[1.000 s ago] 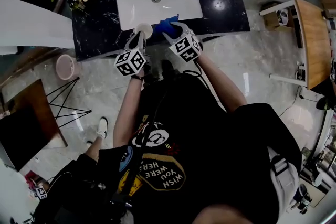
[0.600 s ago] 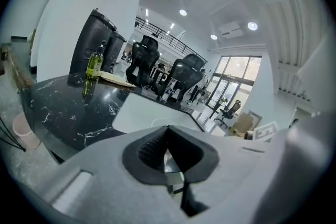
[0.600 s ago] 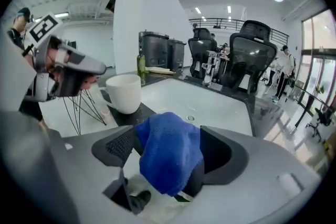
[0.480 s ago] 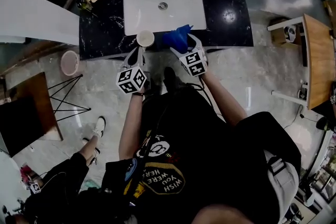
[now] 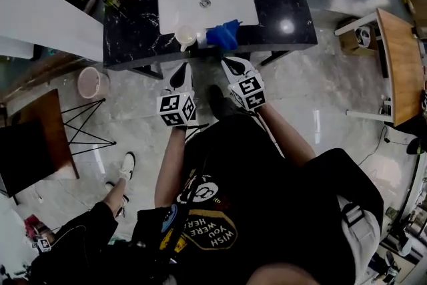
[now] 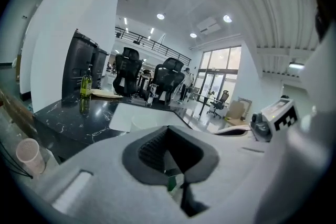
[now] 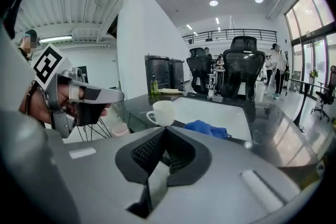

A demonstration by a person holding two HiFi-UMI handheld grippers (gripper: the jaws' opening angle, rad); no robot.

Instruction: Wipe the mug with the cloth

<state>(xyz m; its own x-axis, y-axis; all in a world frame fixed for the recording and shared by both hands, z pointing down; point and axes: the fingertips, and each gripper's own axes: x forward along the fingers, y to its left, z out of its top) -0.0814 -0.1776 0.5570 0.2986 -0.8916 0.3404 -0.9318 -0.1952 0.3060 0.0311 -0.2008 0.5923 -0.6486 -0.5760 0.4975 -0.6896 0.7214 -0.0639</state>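
Sitting together at sink (image 5: 227, 0) edge — mug (image 5: 185, 37), cloth (image 5: 223, 35); bottle (image 6: 86, 84) well apart.

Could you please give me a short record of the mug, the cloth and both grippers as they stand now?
mug: white, upright near the counter's front edge, left of the cloth
cloth: blue, crumpled, beside the mug, not touching it
counter: black, with a white sink
left gripper: jaws together, empty, short of the counter
right gripper: jaws together, empty, short of the counter
wiping: not under way
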